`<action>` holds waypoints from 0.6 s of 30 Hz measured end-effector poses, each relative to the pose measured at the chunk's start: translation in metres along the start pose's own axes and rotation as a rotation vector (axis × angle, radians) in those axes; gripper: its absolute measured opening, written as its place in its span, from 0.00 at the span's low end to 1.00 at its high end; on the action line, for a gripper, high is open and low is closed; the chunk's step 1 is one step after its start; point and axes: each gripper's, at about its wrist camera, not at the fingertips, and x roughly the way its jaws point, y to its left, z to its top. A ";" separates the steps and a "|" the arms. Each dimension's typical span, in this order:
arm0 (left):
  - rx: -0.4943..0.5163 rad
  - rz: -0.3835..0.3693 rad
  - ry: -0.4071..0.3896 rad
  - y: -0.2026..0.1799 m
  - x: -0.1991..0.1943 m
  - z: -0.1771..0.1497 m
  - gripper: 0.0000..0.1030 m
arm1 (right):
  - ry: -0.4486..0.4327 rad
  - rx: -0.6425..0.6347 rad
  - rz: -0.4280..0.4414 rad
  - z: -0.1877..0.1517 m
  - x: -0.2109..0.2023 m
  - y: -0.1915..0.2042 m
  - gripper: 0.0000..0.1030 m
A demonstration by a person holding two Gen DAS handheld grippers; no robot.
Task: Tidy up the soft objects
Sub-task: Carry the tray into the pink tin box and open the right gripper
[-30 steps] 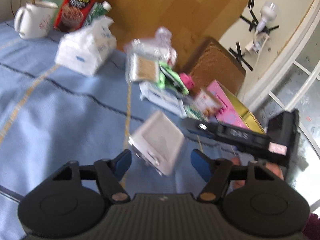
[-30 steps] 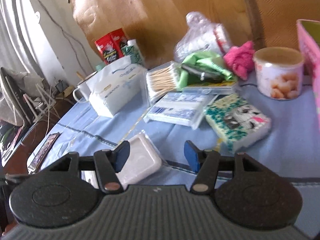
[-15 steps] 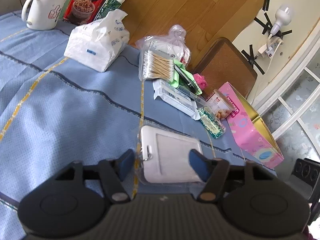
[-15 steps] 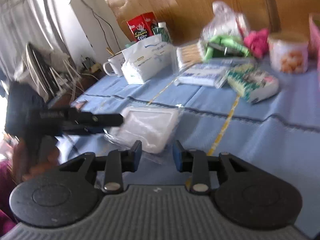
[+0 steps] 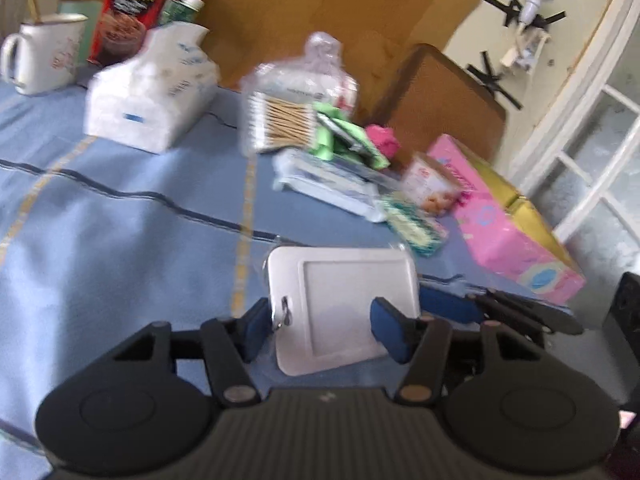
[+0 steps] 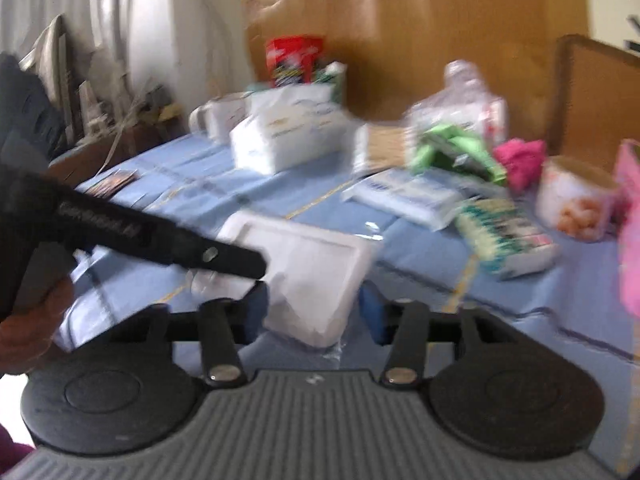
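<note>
Lying flat on the blue-clothed desk (image 5: 120, 248), the white wipes pack (image 5: 340, 304) sat between both tools, its long axis running across the left wrist view, its clear wrapper edge toward the far clutter. The left tool (image 5: 316, 330), its jaws just closing, straddled the pack's near end, the left pad at its edge, the right pad over its top; whether they pinched it could not be told. The right tool (image 6: 316, 312), jaws just widening, bracketed the pack's opposite corner without clear contact. Open cloth stretched left of the pack. Beyond it crowded a tissue pack (image 5: 148, 100), cotton swabs (image 5: 282, 124) and a pink box (image 5: 508, 220) by the desk's right edge.
</note>
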 end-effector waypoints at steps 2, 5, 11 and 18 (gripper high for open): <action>0.028 -0.004 -0.012 -0.012 0.004 0.006 0.53 | -0.023 0.029 -0.021 0.003 -0.007 -0.011 0.48; 0.067 0.009 -0.024 -0.027 0.009 0.010 0.53 | -0.029 0.071 -0.036 0.003 -0.014 -0.022 0.48; 0.106 -0.043 -0.022 -0.054 0.020 0.020 0.53 | -0.103 0.089 -0.104 -0.001 -0.039 -0.031 0.47; 0.252 -0.101 -0.030 -0.121 0.046 0.054 0.53 | -0.228 0.123 -0.251 0.006 -0.070 -0.065 0.46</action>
